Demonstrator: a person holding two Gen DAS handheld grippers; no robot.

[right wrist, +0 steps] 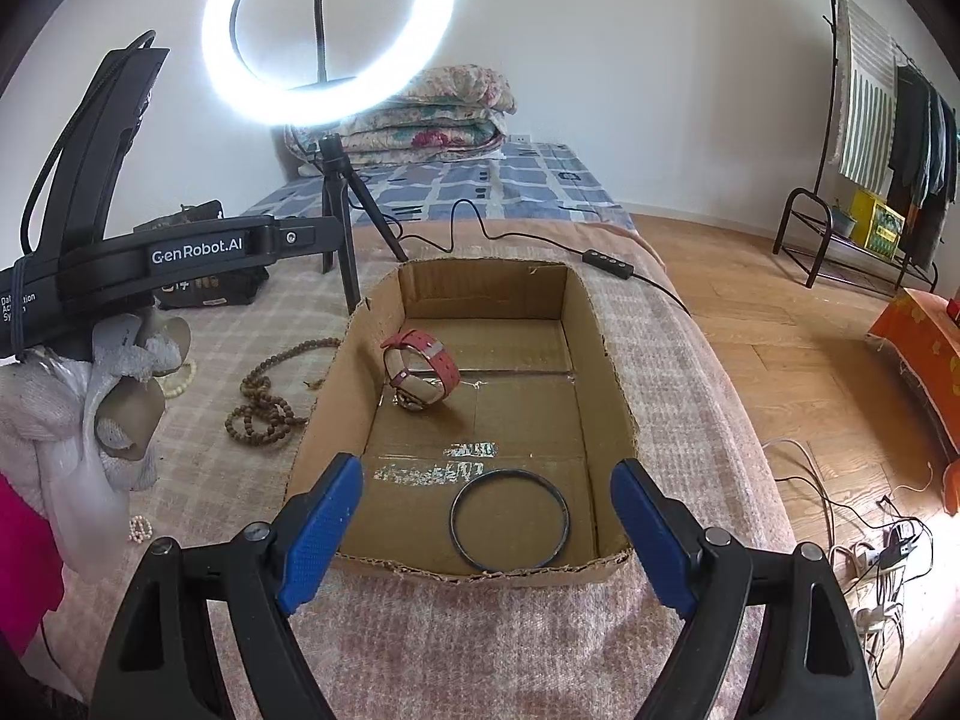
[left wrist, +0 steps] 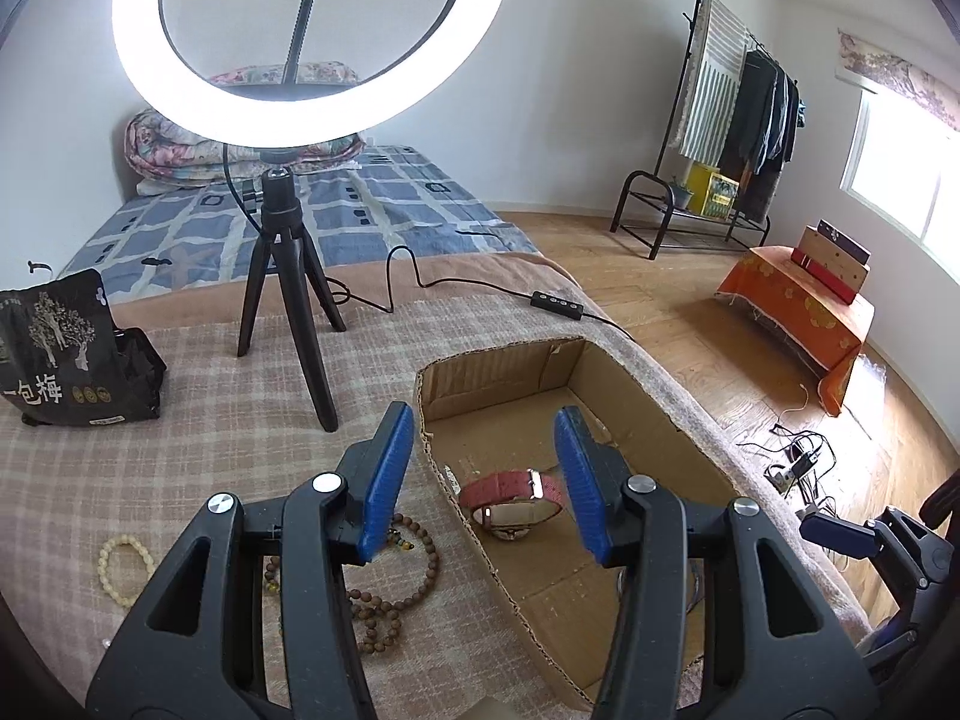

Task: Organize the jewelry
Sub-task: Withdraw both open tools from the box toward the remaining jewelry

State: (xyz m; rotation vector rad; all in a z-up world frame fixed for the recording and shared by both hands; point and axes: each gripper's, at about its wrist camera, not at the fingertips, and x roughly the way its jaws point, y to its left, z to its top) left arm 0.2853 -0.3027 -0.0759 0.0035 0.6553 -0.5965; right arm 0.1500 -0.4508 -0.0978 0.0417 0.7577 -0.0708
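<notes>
- We see a bed under a checked blanket (right wrist: 492,648); everything below sits on it.
- Ring light (right wrist: 327,30) on a black tripod (left wrist: 288,294), lit, standing behind the box.
- Cardboard box (right wrist: 606,324), open-topped with torn edges, lying lengthwise on the blanket.
- Our left gripper (left wrist: 486,480) hangs over the box's left wall, its blue pads spread apart with nothing between them; the left pad is over the blanket, the right pad over the box floor.
- Our right gripper (right wrist: 486,534) sits at the near end of the box, pads likewise wide apart and empty.
- Black snack bag (left wrist: 60,354), upright, far left of the tripod.
- Wooden bead strand (right wrist: 270,402), heaped on the blanket just left of the box.
- Pink watch (right wrist: 423,369), inside the box near its left wall, strap looped and tipped on edge.
- Dark bangle (right wrist: 509,519), flat on the box floor at the near end.
- Pale bead bracelet (left wrist: 123,567), on the blanket left of the wooden beads.
</notes>
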